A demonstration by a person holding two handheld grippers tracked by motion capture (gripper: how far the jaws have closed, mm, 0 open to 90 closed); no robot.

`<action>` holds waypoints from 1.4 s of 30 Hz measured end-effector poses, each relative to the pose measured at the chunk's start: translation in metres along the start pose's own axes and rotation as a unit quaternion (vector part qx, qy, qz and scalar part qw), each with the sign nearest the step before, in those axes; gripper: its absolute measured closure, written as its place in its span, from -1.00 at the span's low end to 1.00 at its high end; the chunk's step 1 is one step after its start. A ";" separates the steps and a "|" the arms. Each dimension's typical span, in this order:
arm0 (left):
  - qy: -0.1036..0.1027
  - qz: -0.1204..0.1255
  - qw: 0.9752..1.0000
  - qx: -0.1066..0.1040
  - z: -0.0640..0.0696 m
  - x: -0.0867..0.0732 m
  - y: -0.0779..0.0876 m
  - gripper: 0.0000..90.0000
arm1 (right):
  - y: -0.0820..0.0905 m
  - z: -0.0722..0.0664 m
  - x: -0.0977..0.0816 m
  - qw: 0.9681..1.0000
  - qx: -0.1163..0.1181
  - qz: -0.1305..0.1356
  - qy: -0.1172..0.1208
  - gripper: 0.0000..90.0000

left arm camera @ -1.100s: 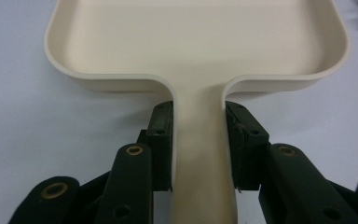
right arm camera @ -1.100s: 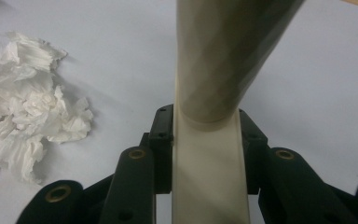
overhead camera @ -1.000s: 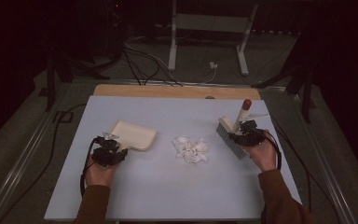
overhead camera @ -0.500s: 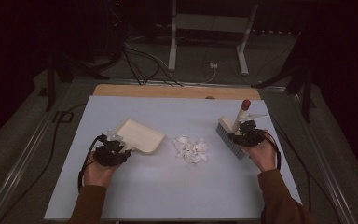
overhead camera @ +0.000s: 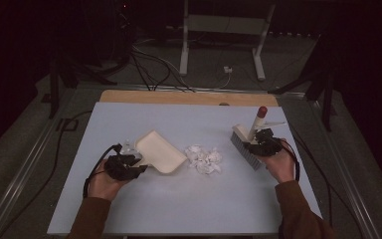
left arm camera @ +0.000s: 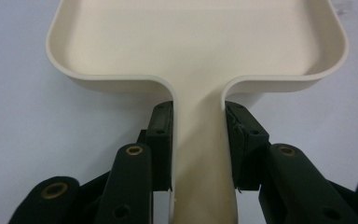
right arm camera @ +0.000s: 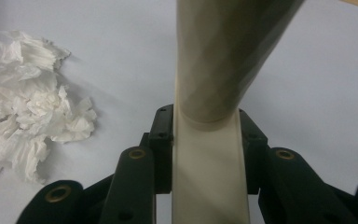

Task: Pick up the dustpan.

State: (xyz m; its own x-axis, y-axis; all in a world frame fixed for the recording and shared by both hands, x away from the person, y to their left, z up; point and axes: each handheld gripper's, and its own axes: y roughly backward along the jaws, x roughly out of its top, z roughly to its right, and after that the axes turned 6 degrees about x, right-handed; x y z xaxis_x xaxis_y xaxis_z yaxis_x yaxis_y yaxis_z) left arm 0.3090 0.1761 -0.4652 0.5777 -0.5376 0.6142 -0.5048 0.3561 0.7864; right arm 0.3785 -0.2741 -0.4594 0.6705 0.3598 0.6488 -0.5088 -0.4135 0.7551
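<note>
A cream dustpan [overhead camera: 160, 152] lies on the pale blue table, its mouth turned toward a pile of crumpled white tissue [overhead camera: 204, 159] at mid-table. My left gripper [overhead camera: 138, 167] is shut on the dustpan's handle [left arm camera: 200, 154], with the pan [left arm camera: 196, 37] spreading out ahead of the jaws. To the right of the tissue stands a hand brush [overhead camera: 247, 142] with a red-tipped handle, bristles resting on the table. My right gripper [overhead camera: 256, 142] is shut on the brush handle [right arm camera: 209, 154]. In the right gripper view the tissue [right arm camera: 28, 116] lies at the left.
The table [overhead camera: 189, 209] has a wooden strip [overhead camera: 189, 97] along its far edge. Cables [overhead camera: 94, 167] trail from both grippers. Beyond the table, a metal stand [overhead camera: 224, 35] and floor cables sit in the dark.
My left gripper has slid the dustpan to the right, closer to the tissue pile. The right gripper and brush have hardly moved.
</note>
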 end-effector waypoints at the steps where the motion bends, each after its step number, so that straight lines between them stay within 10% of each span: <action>1: -0.010 -0.002 1.000 -0.009 0.001 0.001 0.000 0.49 | 0.000 0.000 0.000 1.000 0.000 0.000 0.000 0.49; 15: -0.072 -0.021 0.995 -0.060 0.009 0.006 0.000 0.49 | 0.000 0.000 0.000 1.000 0.001 0.001 -0.002 0.49; 42: -0.146 -0.072 0.984 -0.072 0.026 0.015 -0.011 0.48 | 0.000 0.002 -0.001 1.000 0.002 0.003 -0.009 0.49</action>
State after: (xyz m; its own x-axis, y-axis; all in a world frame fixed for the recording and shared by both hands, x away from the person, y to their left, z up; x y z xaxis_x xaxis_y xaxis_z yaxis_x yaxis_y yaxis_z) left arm 0.3068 0.1443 -0.4665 0.4169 -0.7798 0.4670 -0.3234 0.3529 0.8780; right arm 0.3791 -0.2765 -0.4602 0.6771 0.3421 0.6515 -0.5109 -0.4187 0.7508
